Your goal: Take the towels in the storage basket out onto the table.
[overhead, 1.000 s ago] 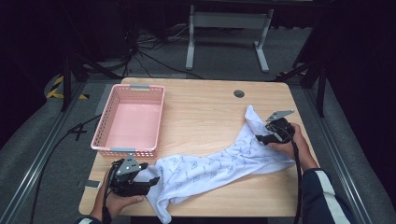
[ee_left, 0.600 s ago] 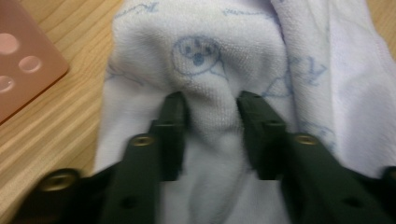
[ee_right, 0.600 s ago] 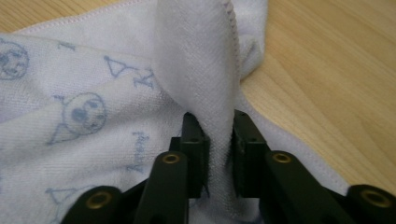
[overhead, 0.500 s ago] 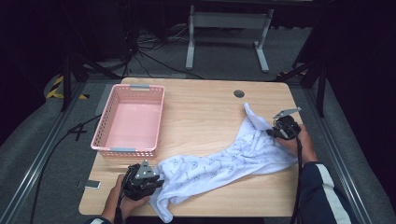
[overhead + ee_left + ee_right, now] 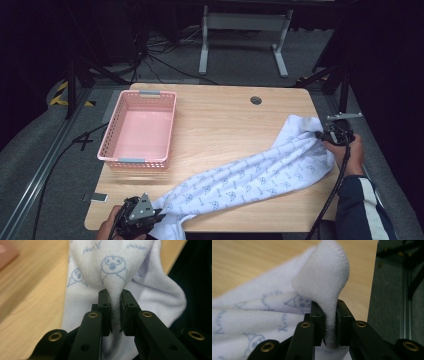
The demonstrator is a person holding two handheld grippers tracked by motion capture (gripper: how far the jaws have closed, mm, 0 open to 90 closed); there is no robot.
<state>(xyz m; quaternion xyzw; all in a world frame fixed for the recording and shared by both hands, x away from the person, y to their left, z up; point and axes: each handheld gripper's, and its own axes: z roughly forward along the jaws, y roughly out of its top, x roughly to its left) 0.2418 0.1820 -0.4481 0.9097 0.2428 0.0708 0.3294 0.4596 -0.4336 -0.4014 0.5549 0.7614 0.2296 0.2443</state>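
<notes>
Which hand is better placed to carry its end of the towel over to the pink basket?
Left. The left gripper pinches the towel end at the near edge, just below the pink basket; the right gripper grips the far-right end, probably a longer carry.

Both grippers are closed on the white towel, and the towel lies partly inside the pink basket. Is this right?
Not quite. The towel lies on the table, apart from the pink basket, as the high view shows. The rest holds: the left gripper and the right gripper each pinch a fold of towel, as their own views show; both jaws have just been closing.
</notes>
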